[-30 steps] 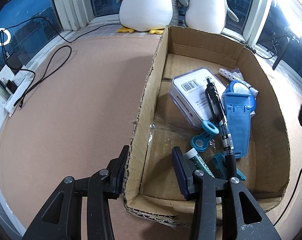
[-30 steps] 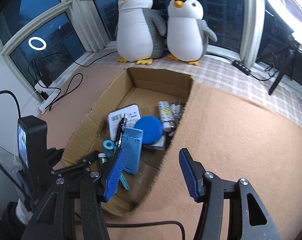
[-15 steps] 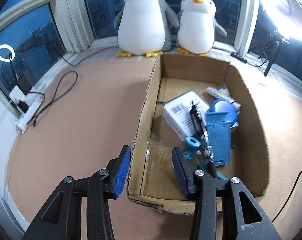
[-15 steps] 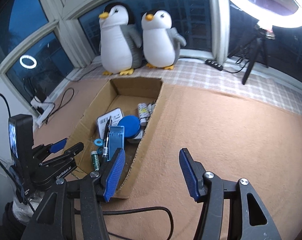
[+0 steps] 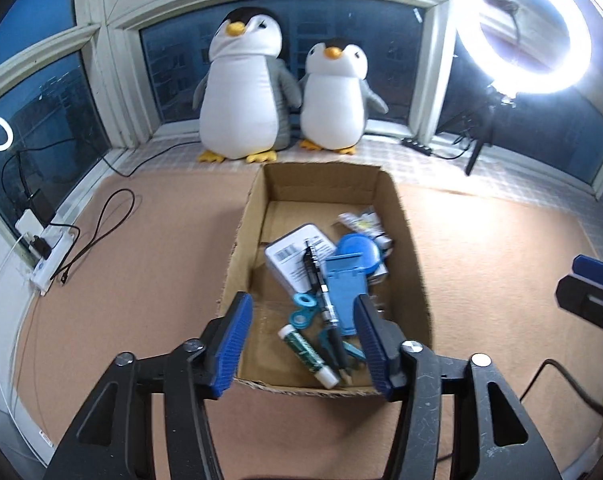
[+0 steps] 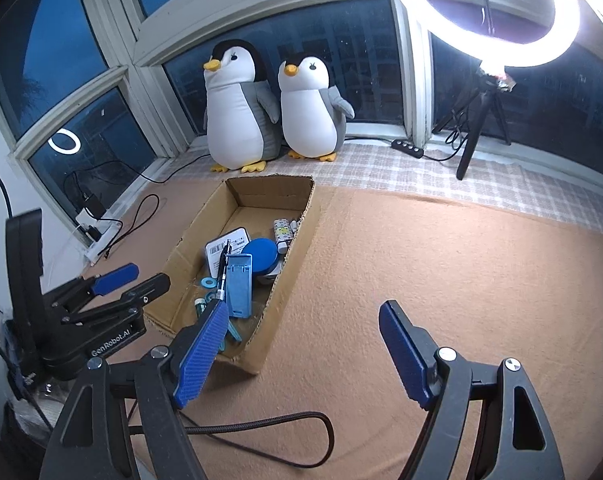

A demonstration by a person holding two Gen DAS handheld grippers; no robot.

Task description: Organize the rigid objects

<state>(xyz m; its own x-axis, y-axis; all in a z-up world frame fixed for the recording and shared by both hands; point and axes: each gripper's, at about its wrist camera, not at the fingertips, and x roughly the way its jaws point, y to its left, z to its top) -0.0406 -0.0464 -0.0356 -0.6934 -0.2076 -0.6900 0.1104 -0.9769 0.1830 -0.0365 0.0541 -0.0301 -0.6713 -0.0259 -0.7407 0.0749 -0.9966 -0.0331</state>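
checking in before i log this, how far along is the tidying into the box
Looks nearly or fully done: the cardboard box holds the white tin, black pen, blue stand, round blue lid and green tube. In hand: nothing; the left gripper and right gripper are open and empty, jaws just widening. Left: no loose items show on the brown mat.

Left wrist view above cardboard box [image 5: 245, 240] near end, right wrist view beside it, both facing penguins [image 5: 241, 92].

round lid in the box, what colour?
Blue; the round lid shows best in the right wrist view.
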